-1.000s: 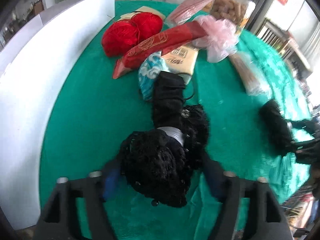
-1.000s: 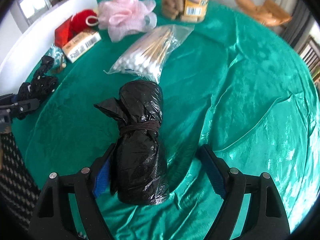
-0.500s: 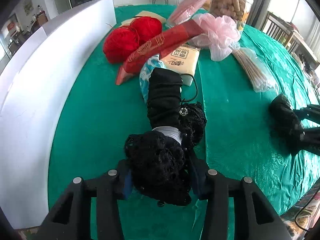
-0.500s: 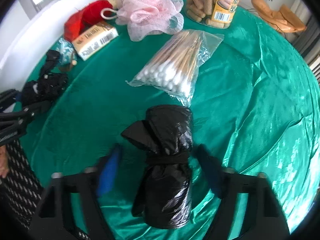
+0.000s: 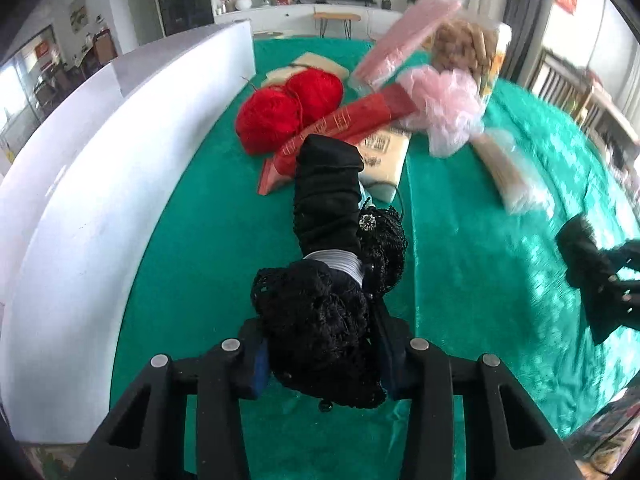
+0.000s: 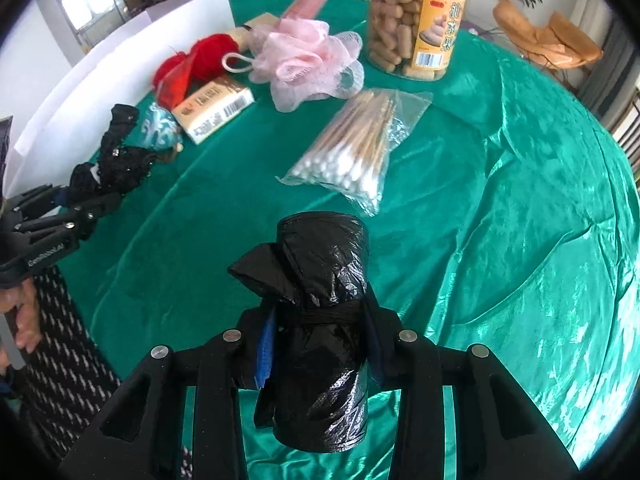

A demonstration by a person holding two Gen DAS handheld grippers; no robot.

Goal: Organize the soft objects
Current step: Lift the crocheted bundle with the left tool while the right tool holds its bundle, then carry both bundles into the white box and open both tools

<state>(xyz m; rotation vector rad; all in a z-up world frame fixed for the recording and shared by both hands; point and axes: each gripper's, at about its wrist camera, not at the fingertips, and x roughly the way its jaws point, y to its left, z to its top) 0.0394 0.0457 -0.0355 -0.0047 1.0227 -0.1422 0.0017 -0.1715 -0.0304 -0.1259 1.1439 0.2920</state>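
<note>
Left gripper (image 5: 320, 356) was clamped on a black lace-and-fabric bundle (image 5: 324, 280); right gripper (image 6: 320, 344) was clamped on a black plastic bag roll (image 6: 320, 320). Both items sat near the front of the green velvet tablecloth (image 6: 500, 220), apart from the red yarn balls (image 5: 288, 108) and pink mesh bath pouf (image 6: 304, 56). Judged step: grasp secured. The next move calls for carrying each item to the cluster.

Bright daylight, glare on the tablecloth (image 6: 520, 240), fisheye-warped edges, slight blur.
</note>
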